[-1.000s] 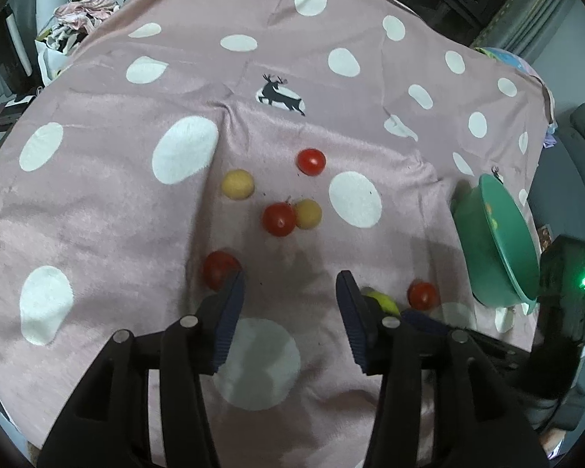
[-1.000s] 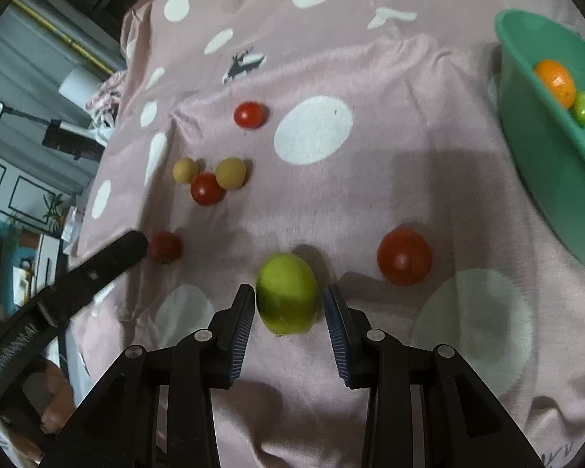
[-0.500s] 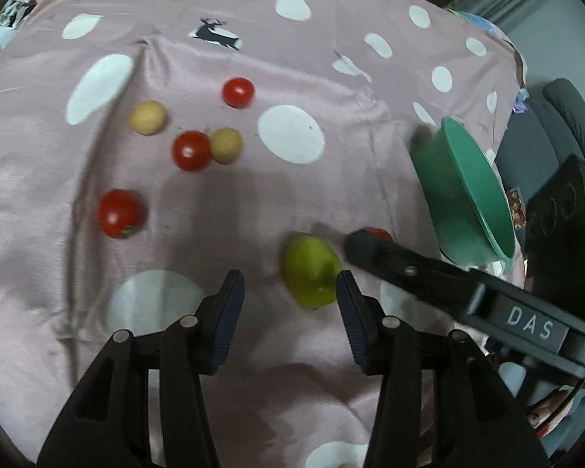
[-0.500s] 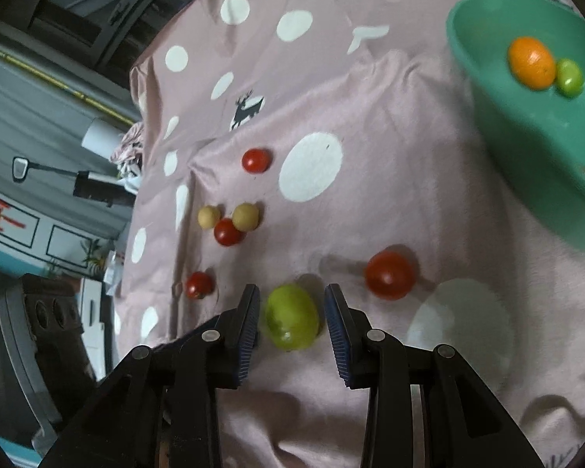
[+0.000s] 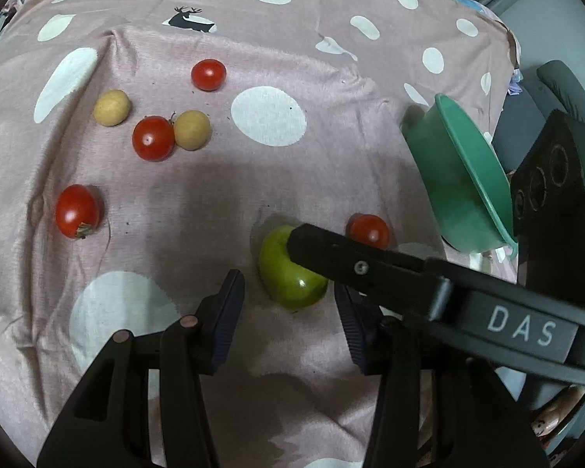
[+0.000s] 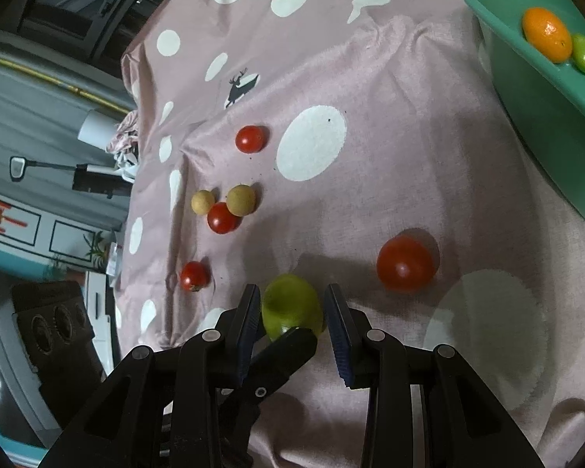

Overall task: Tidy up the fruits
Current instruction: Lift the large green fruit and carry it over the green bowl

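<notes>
Both grippers had closed in on the green fruit [image 5: 290,277]: left gripper [image 5: 288,310] gaping wide, right gripper [image 6: 292,314] narrowly bracketing it, seemingly bound for the bowl [image 6: 542,89].

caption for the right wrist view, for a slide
Right tool straddles a green fruit on the dotted cloth, teal bowl nearby.

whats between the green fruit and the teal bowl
One red tomato on the pink cloth lies between the green fruit and the teal bowl; otherwise bare cloth. The right wrist view shows it best.
</notes>
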Demonstrator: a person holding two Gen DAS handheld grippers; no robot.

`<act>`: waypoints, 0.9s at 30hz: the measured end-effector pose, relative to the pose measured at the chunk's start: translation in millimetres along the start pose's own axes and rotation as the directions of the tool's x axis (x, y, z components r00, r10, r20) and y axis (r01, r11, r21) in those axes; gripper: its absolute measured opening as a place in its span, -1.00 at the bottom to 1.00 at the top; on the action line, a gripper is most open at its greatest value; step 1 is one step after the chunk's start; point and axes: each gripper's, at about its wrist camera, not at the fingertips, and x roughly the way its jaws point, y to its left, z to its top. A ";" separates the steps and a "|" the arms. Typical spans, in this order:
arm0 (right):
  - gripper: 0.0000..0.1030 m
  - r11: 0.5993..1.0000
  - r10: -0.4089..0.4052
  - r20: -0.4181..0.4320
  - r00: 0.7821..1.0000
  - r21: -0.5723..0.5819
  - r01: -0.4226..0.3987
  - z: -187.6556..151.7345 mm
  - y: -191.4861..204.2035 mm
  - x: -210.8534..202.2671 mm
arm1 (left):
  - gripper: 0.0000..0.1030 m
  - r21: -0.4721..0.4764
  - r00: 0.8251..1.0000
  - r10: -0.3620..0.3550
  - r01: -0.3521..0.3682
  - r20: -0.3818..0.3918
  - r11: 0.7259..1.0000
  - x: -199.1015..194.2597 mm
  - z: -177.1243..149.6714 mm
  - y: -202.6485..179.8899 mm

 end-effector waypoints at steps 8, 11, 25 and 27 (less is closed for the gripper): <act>-0.27 1.000 0.003 -0.021 1.000 0.001 -0.003 0.6 -0.6 7.7 | -0.27 0.013 1.000 -0.012 0.012 0.005 1.000 4.7 -1.4 0.5; -0.26 1.000 0.003 -0.030 1.000 -0.002 -0.003 0.7 -1.1 11.0 | -0.31 0.023 1.000 -0.002 0.002 0.012 1.000 4.9 -1.4 -0.5; -0.26 0.996 0.003 0.055 0.998 -0.087 0.002 -3.2 15.0 -8.3 | -0.32 0.103 0.993 0.027 -0.039 0.116 0.994 -18.3 -2.0 -18.7; -0.26 0.995 0.010 0.074 0.997 -0.101 -0.002 -4.6 18.6 -14.2 | -0.32 0.116 0.990 0.028 -0.044 0.138 0.992 -24.7 -2.3 -22.6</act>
